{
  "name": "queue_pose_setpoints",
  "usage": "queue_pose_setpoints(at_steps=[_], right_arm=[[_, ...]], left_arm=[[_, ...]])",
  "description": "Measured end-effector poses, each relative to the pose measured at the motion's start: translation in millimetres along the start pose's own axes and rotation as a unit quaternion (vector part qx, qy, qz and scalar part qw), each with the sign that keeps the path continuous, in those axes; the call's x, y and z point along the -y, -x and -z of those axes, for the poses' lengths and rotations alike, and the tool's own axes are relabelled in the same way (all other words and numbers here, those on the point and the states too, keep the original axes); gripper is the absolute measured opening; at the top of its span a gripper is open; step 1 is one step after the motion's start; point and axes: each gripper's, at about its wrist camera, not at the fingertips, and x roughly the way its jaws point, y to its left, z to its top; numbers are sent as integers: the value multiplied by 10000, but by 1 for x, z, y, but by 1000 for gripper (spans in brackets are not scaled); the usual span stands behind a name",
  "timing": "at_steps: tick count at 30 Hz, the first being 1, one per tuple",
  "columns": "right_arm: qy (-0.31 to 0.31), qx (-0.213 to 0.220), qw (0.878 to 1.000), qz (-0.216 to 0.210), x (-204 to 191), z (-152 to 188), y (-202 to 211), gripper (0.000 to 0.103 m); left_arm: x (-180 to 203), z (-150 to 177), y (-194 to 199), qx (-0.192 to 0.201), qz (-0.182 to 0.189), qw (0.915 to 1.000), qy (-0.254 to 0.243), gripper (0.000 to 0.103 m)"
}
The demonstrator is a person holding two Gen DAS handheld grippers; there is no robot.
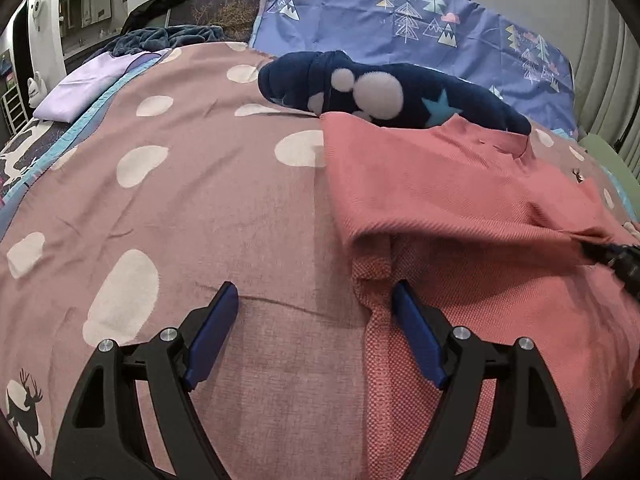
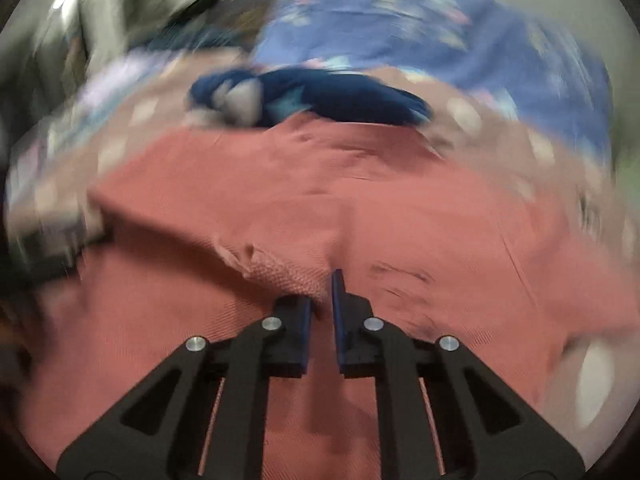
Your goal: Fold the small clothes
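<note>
My right fingers are pinched on a fold of the one pink garment; motion blur smears everything ahead of them. My left fingers stand open and empty over the bed, the garment's edge under the right-hand one. One navy garment lies beyond, partly covered.

My 2 wrist cameras both look steeply down, close over the bed; both share the pink garment and navy fleece.
</note>
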Motion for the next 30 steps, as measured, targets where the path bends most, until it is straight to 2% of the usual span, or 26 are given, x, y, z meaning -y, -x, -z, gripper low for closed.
queue_pose_setpoints(at_steps=[2, 4, 6, 7, 9, 10, 12, 14, 16, 18, 19, 21, 23, 25, 27, 28, 30], right_arm=[[-956, -75, 9953, -155, 44, 8, 7, 13], [-1677, -286, 9843, -469, 81, 19, 7, 15], [-2082, -373, 9755, -614, 103, 29, 8, 16], [-2131, -345, 9742, -661, 107, 31, 9, 17], [-2017, -313, 9752, -855, 107, 29, 10, 41], [-1899, -302, 9762, -1007, 104, 25, 9, 60], [-1799, -194, 9781, -1031, 97, 18, 3, 63], [-1710, -278, 9794, -1035, 87, 10, -9, 64], [-1538, -254, 9833, -939, 77, -2, -24, 62], [-1284, -215, 9885, -769, 66, -11, -32, 27], [-988, -290, 9925, -664, 55, -18, -35, 5], [-922, -158, 9939, -584, 49, -25, -26, 5], [-909, 392, 9940, -457, 50, -35, 9, 5], [-979, 711, 9924, -222, 66, -40, 31, 5], [-1043, 619, 9924, 198, 89, -40, 29, 5], [-1138, 483, 9921, 195, 100, -38, 21, 7], [-1365, 86, 9906, 22, 117, -26, -1, 10]], left_arm=[[1, 0, -1, -22, -30, 10000, -31, 80], [2, 0, -1, -25, -48, 10000, -49, 80], [2, 0, -2, -40, -61, 10000, -59, 80], [2, 0, -2, -45, -72, 9999, -69, 80], [3, 0, -2, -50, -106, 9999, -91, 80], [4, 0, -2, -53, -122, 9999, -104, 80], [4, 0, -2, -55, -118, 9999, -100, 80], [4, 0, -3, -65, -99, 9999, -87, 80], [3, -5, -6, -76, -21, 10000, -31, 80], [2, -15, -10, -11, 96, 9999, 109, 80], [1, -19, -13, 3, 115, 9998, 172, 80], [-2, -25, -16, 38, -38, 9996, 272, 80], [-4, -25, -13, 100, -239, 9992, 312, 80], [-5, -21, -8, 157, -375, 9988, 285, 80], [-5, -19, -4, 193, -372, 9989, 224, 80], [-1, -18, -1, 213, -330, 9992, 113, 80], [7, -16, 0, 233, -515, 9983, -116, 80]])
